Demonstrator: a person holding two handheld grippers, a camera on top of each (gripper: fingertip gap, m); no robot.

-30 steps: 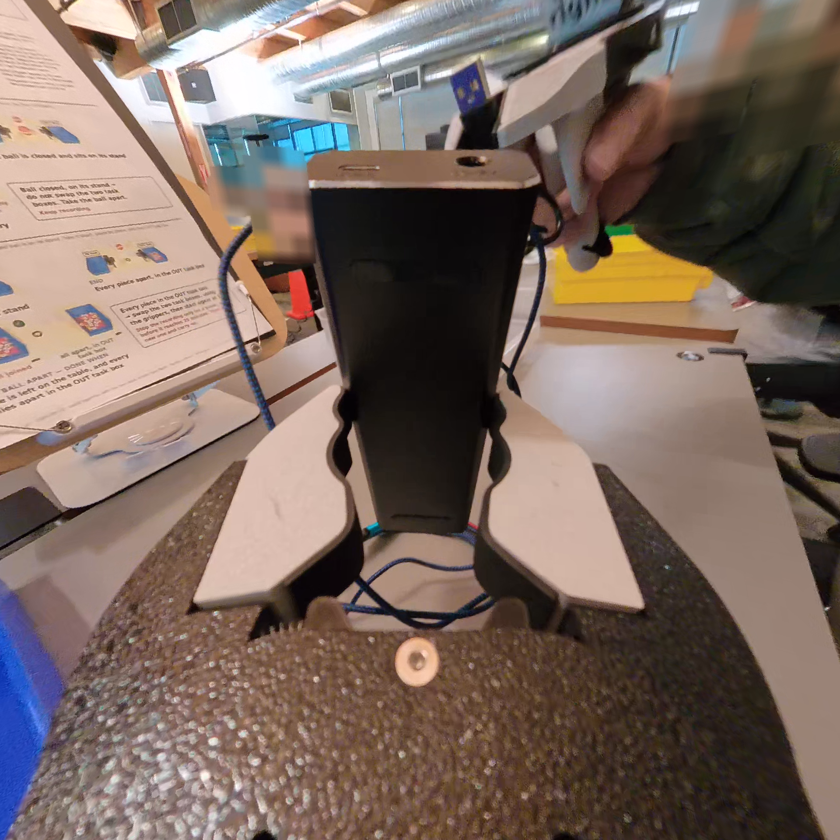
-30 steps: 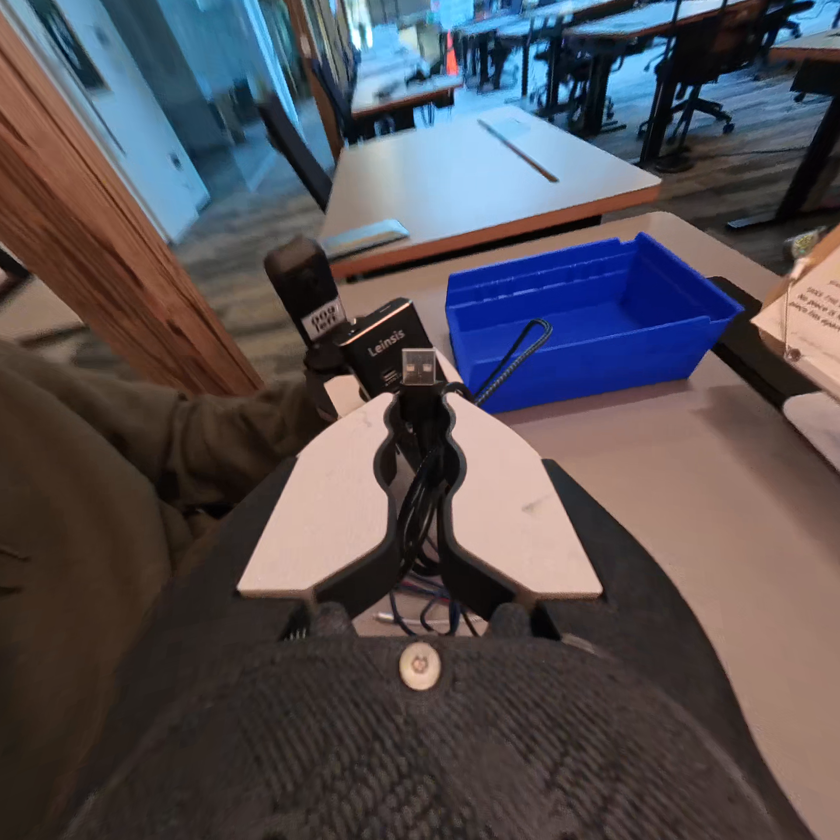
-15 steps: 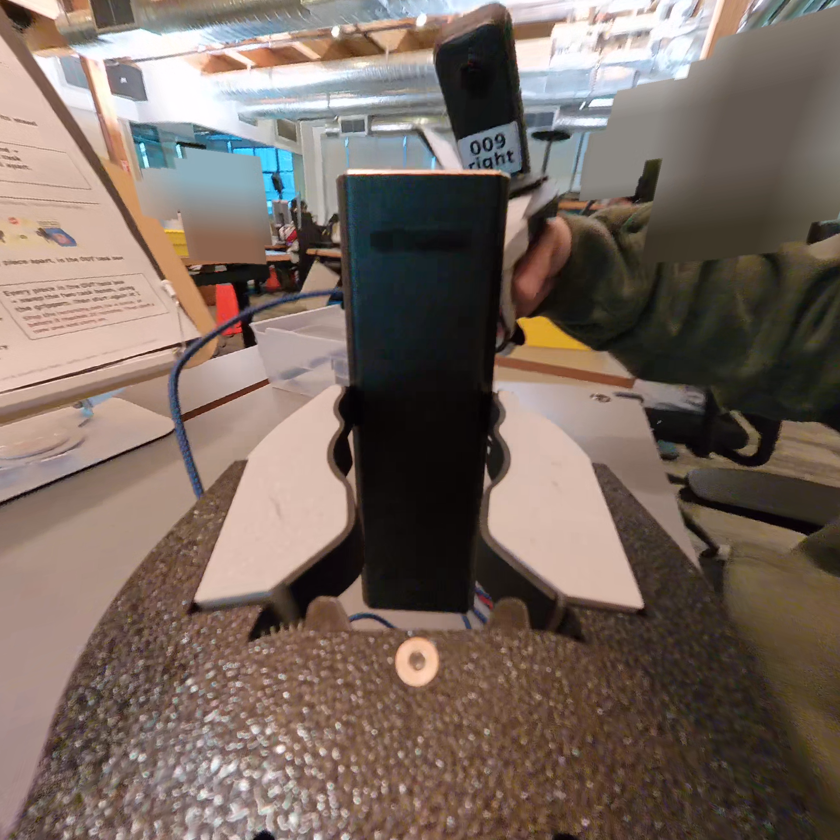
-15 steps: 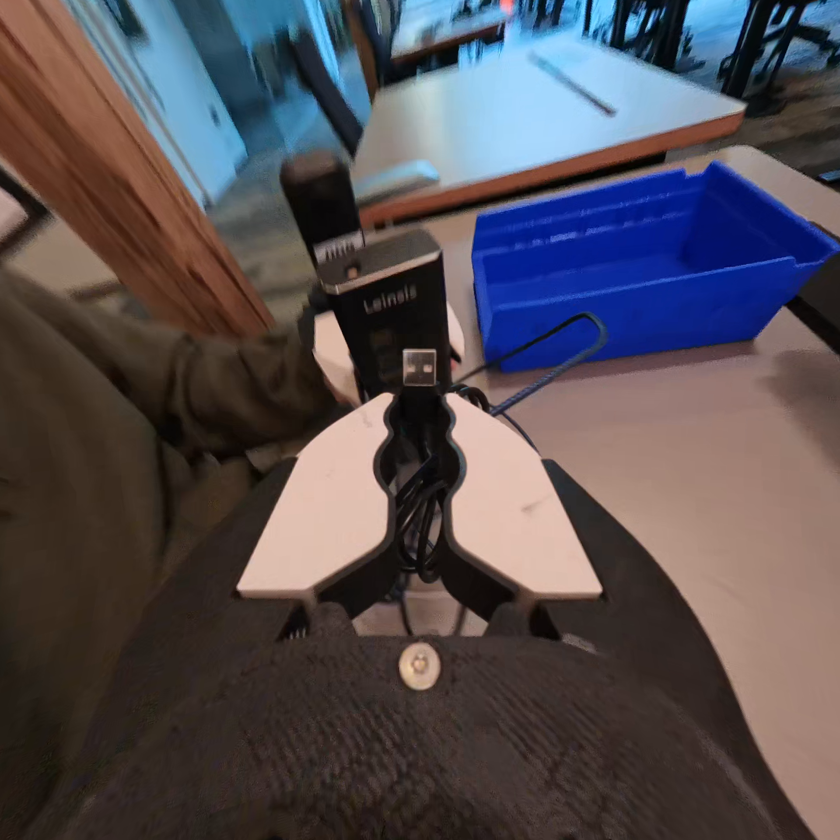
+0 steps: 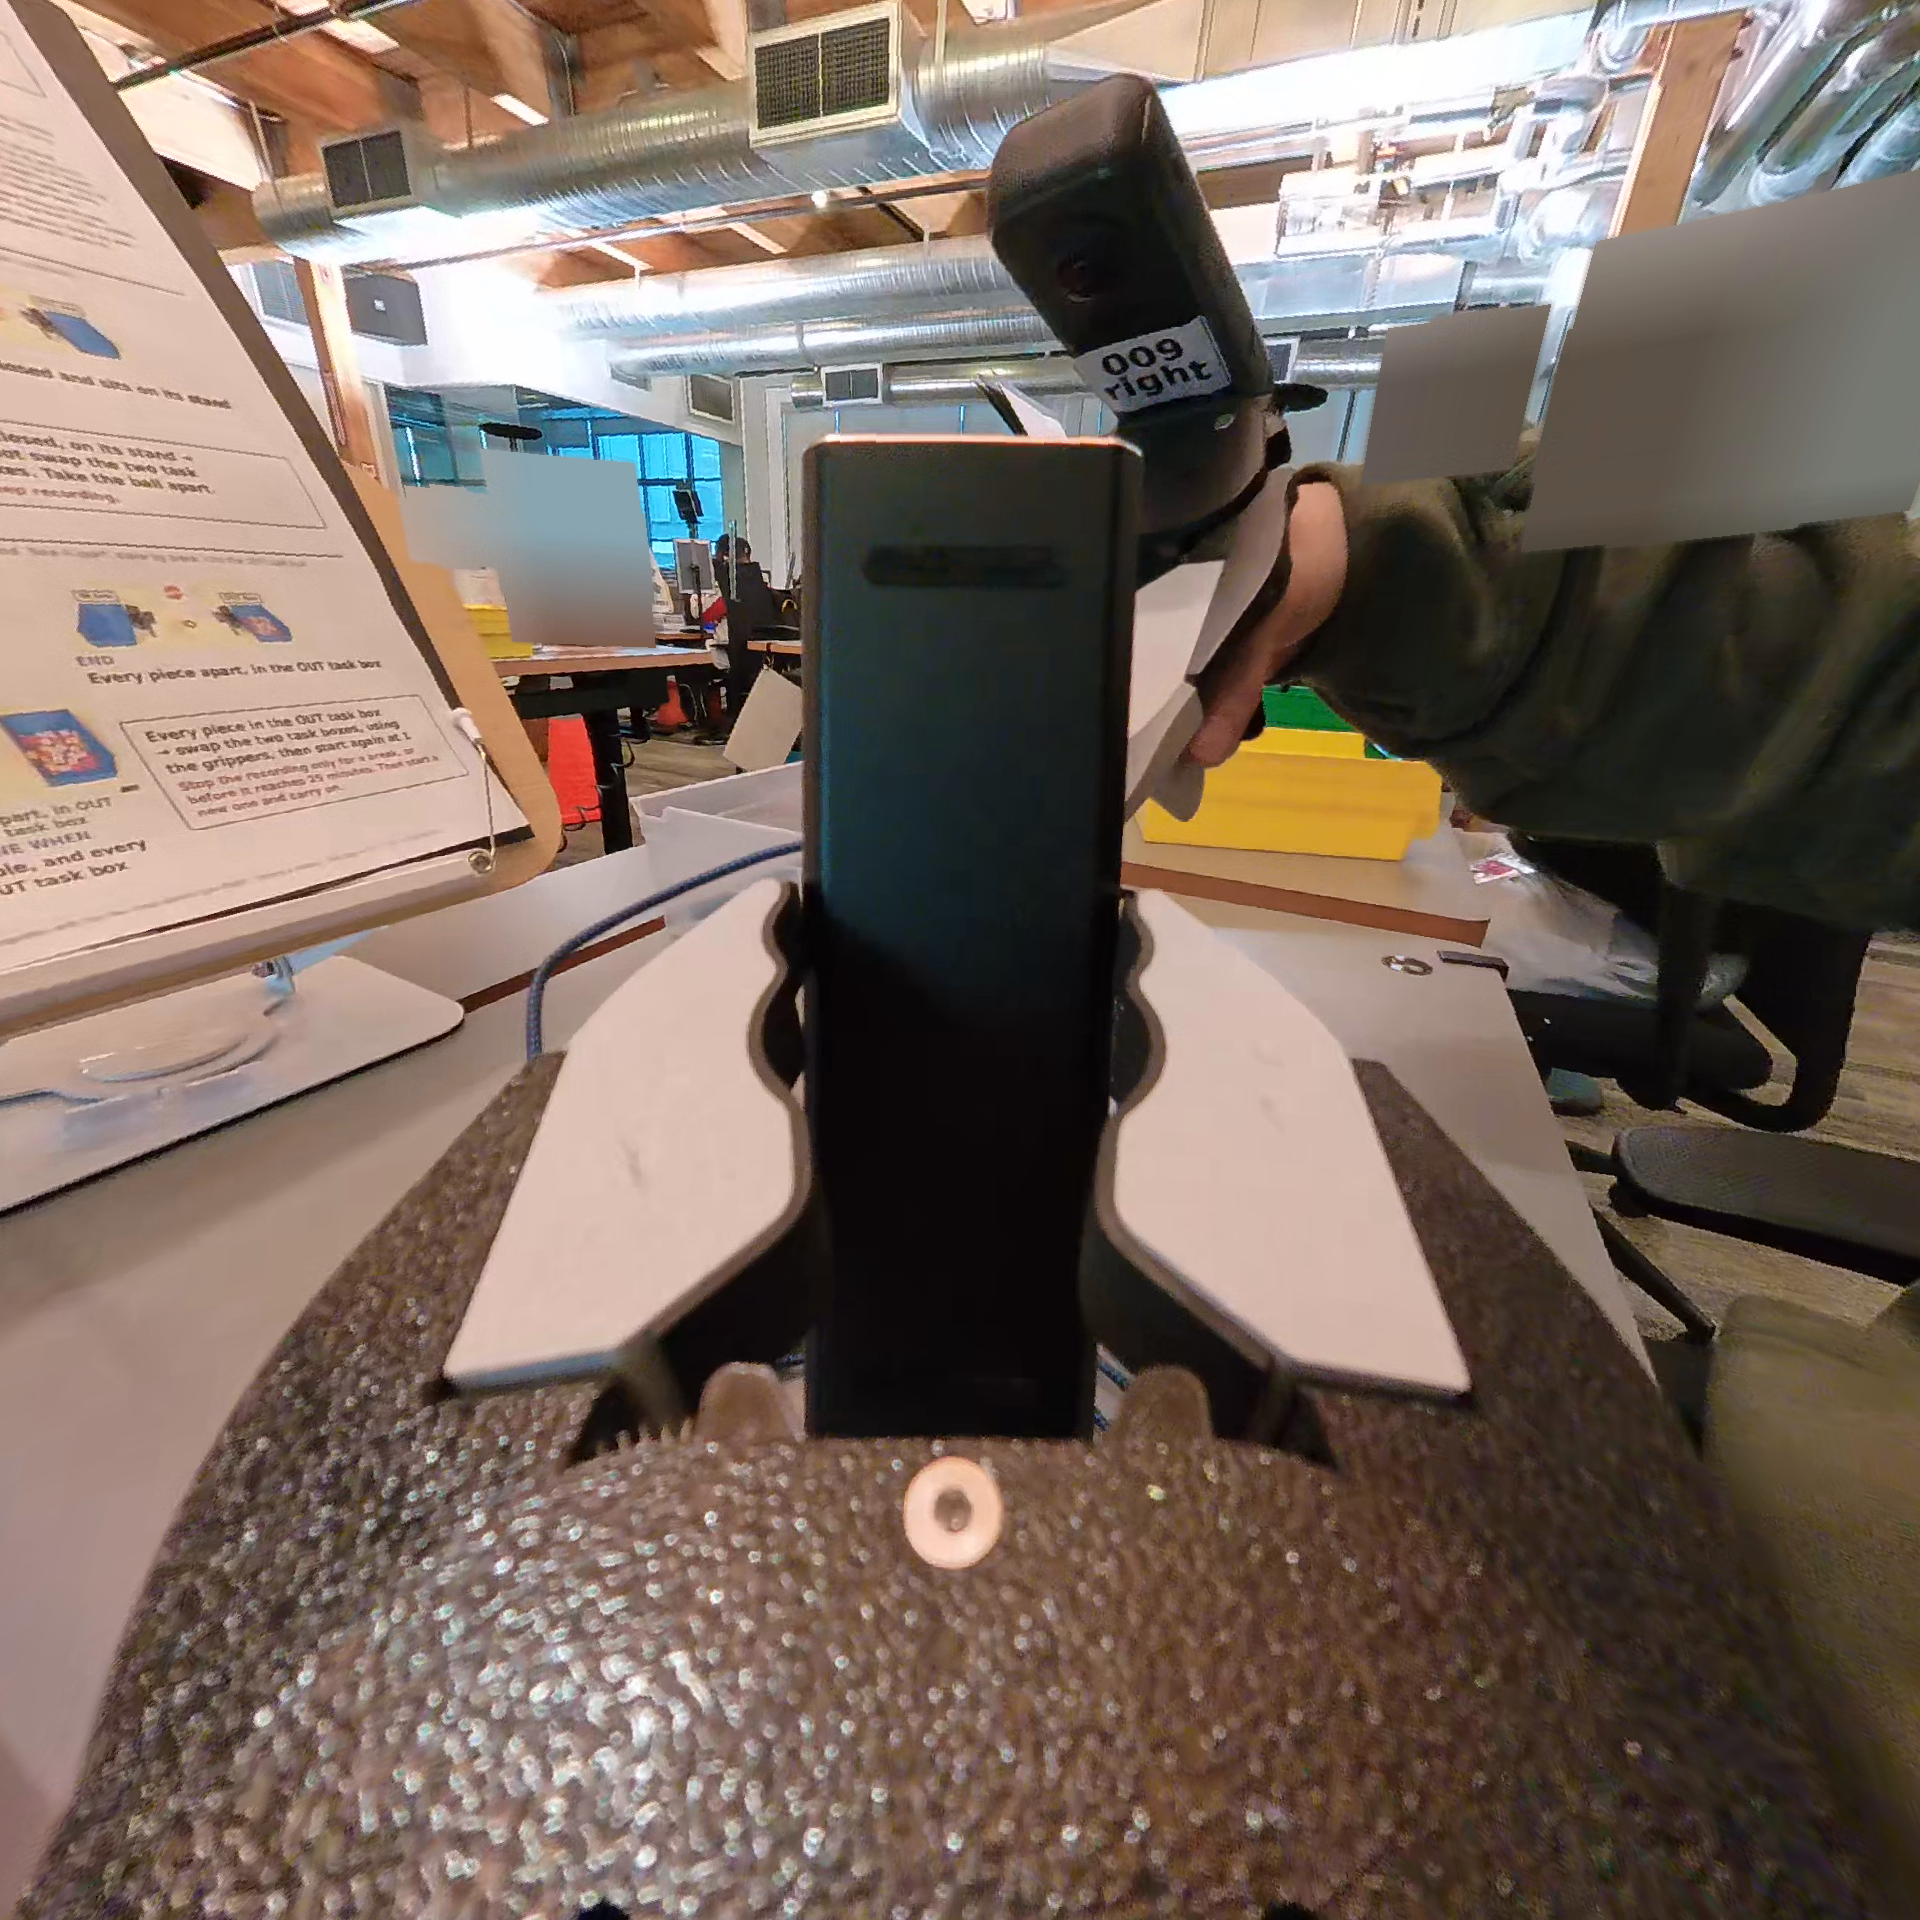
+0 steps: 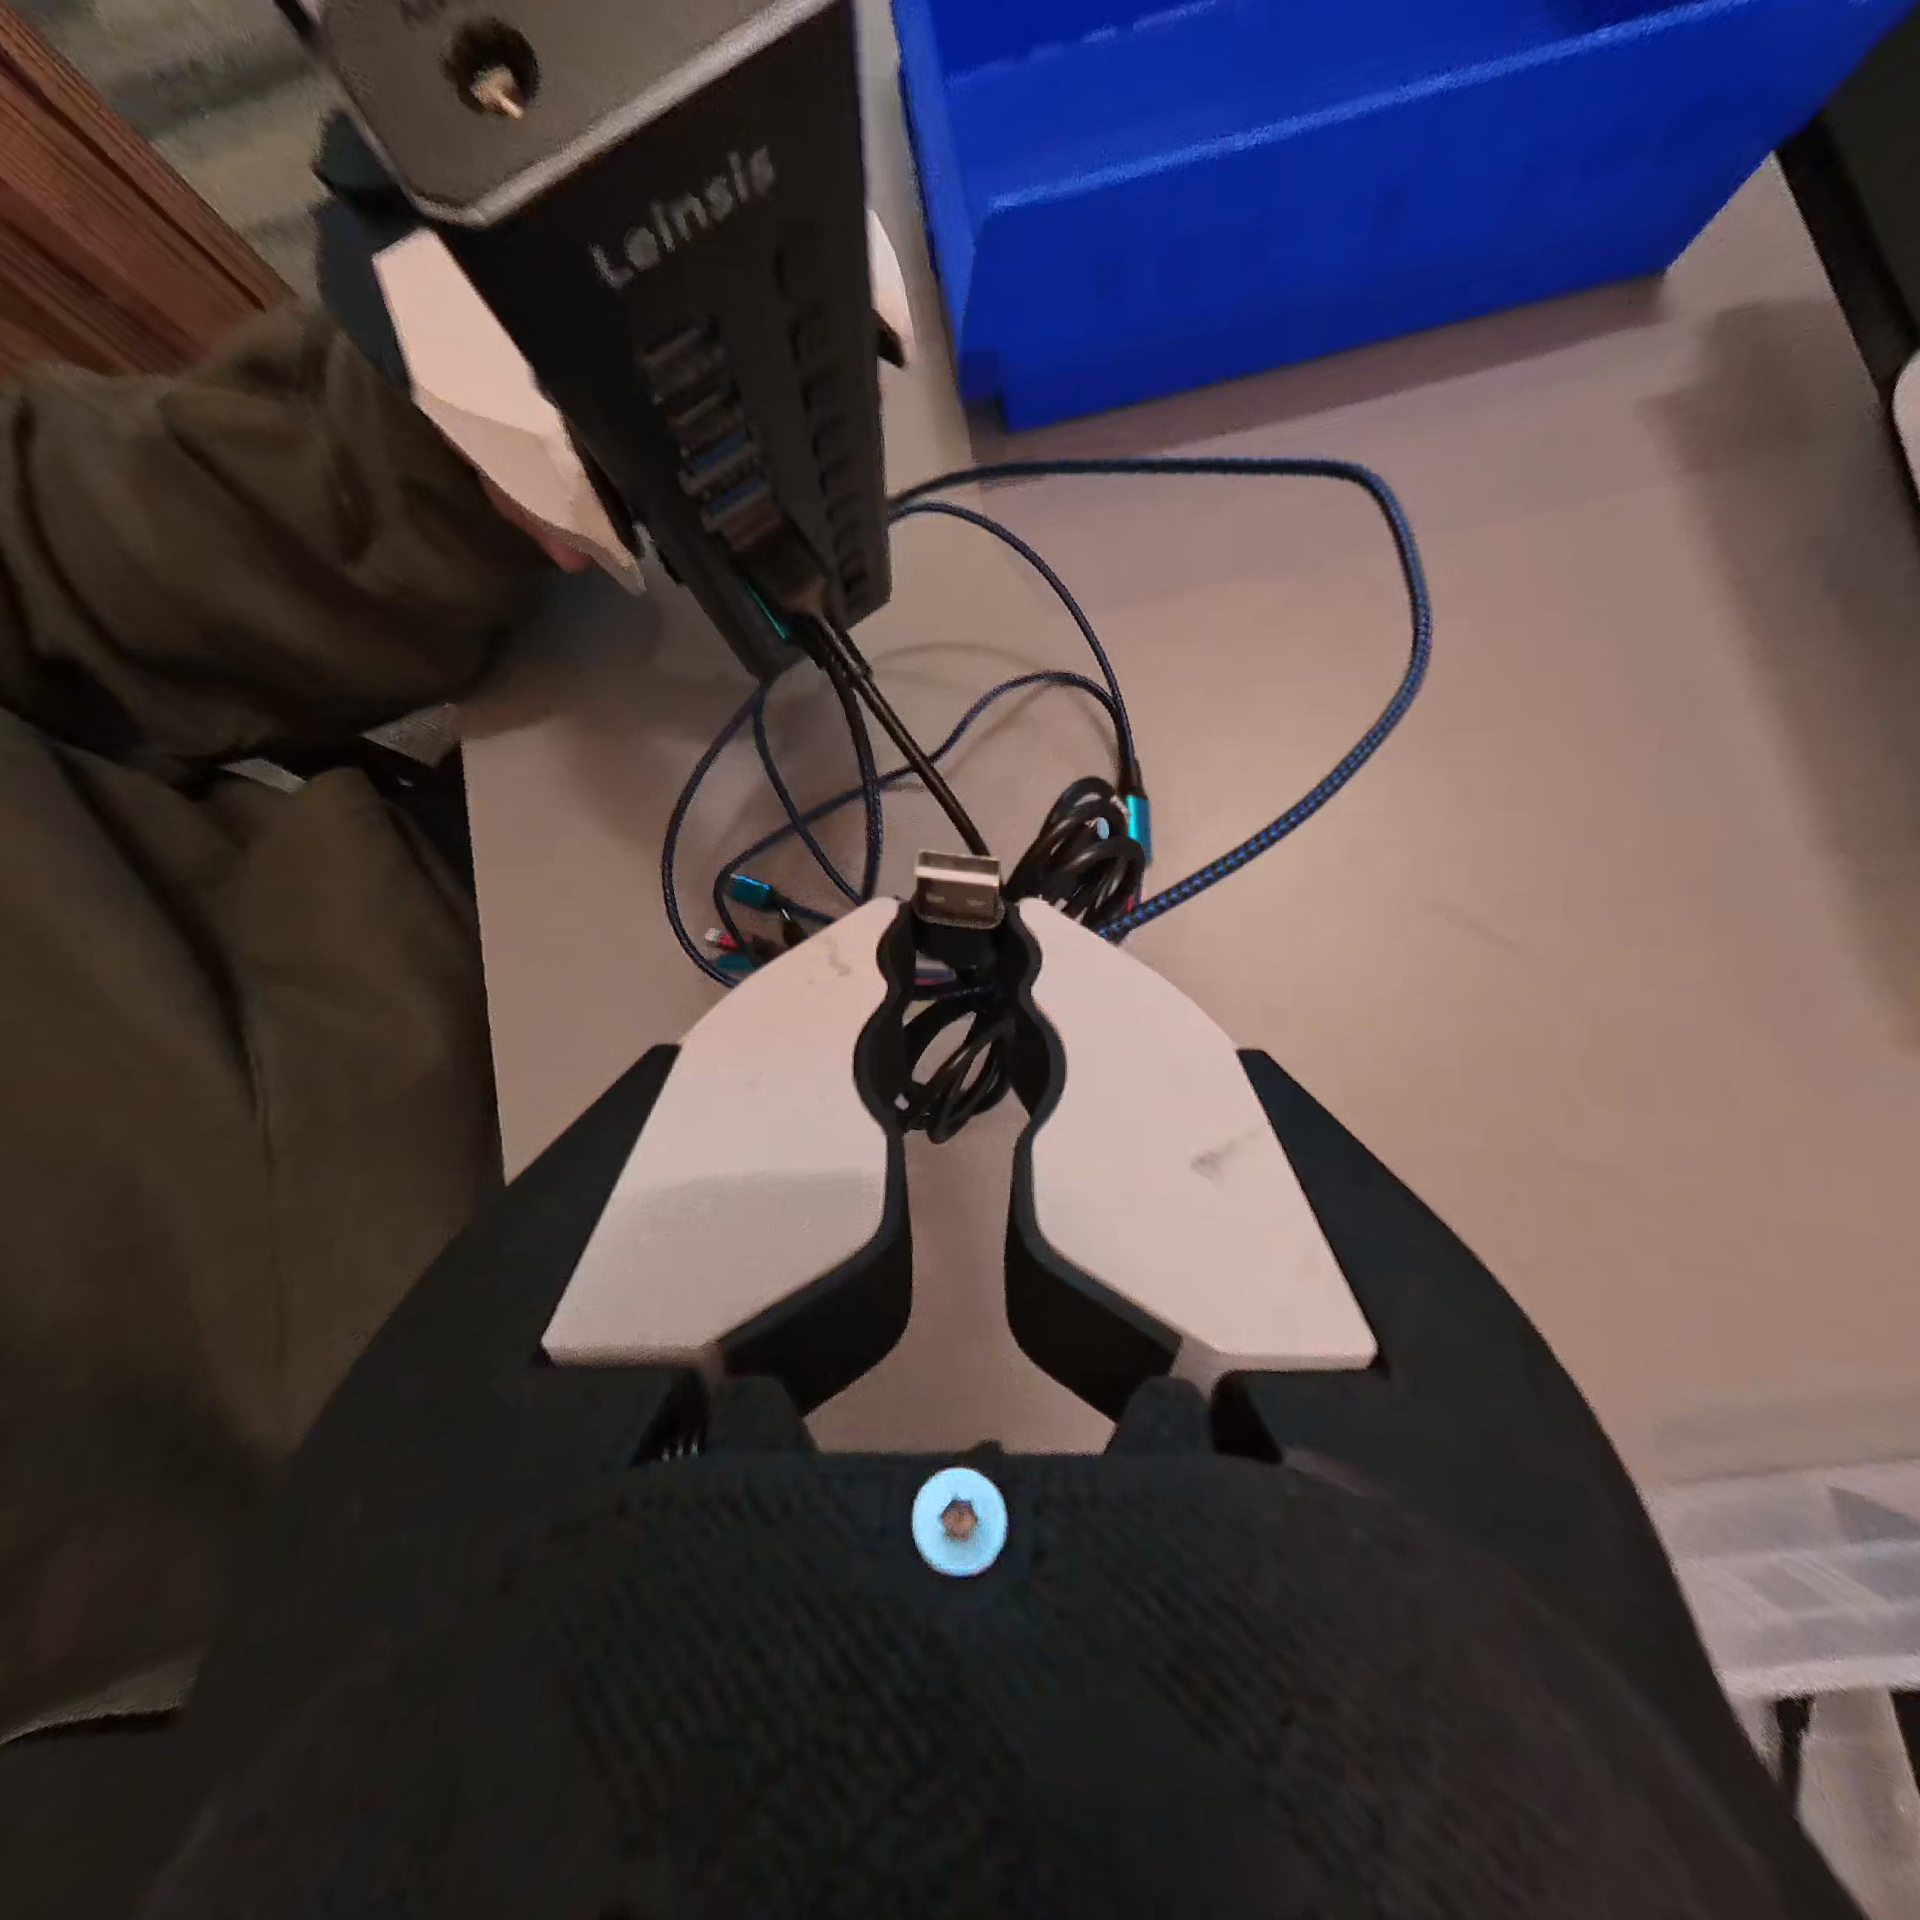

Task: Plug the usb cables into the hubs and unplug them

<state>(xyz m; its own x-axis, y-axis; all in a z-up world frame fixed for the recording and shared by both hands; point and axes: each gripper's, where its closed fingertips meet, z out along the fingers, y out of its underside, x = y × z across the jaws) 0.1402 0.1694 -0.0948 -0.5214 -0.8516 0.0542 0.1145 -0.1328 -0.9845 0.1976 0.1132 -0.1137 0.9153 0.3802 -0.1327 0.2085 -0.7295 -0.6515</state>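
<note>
Left wrist view: my left claw (image 5: 961, 935) is clamped on the black hub (image 5: 961, 831), its long axis upright, running straight out between the fingers.
Right claw (image 6: 956, 914): I have it pinched on the USB plug (image 6: 954, 883), tip pointing toward the hub, just short of its ports.
Cables (image 6: 1392, 582): looped on the desk (image 6: 1558, 831) below the hub.
Blue bin (image 6: 1351, 208): beside the hub.

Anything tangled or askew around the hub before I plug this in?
The loose cables lie looped over one another on the table below the hub. One is already plugged in near its lower end. Nothing looks damaged.
</note>
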